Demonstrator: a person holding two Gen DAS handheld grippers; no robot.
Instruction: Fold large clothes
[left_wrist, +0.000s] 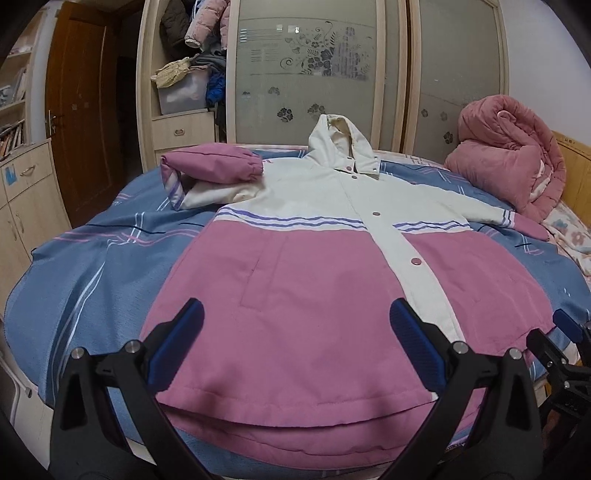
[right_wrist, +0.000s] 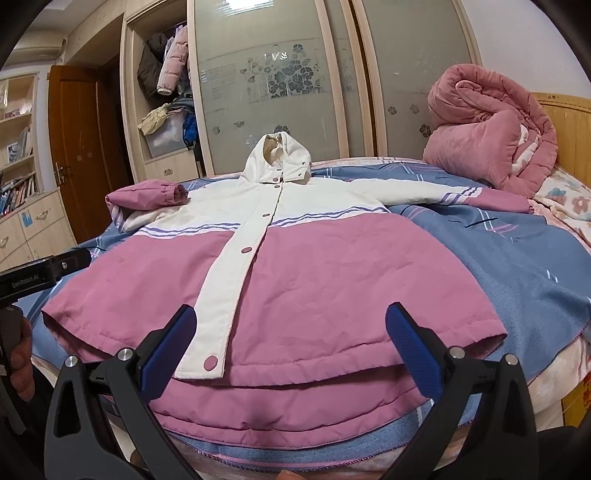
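Now both hand-held grippers gape empty over the pink-and-white hooded jacket (left_wrist: 314, 229), one sleeve (left_wrist: 210, 166) folded.

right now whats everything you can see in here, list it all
hooded jacket: one, pink and cream with purple stripes, flat on the bed, front up, snapped shut; one sleeve folded back, the other stretched out
bedspread: one, blue with pink and white lines, under the jacket
quilt: one, pink, rolled up by the wooden headboard
wardrobe: one, frosted flowered sliding doors, behind the bed; coats hanging and a storage bin in the open section
door: one, brown wood
bookshelf: one, pale wood, books on it
left tongs: open over the hem
right tongs: open over the hem
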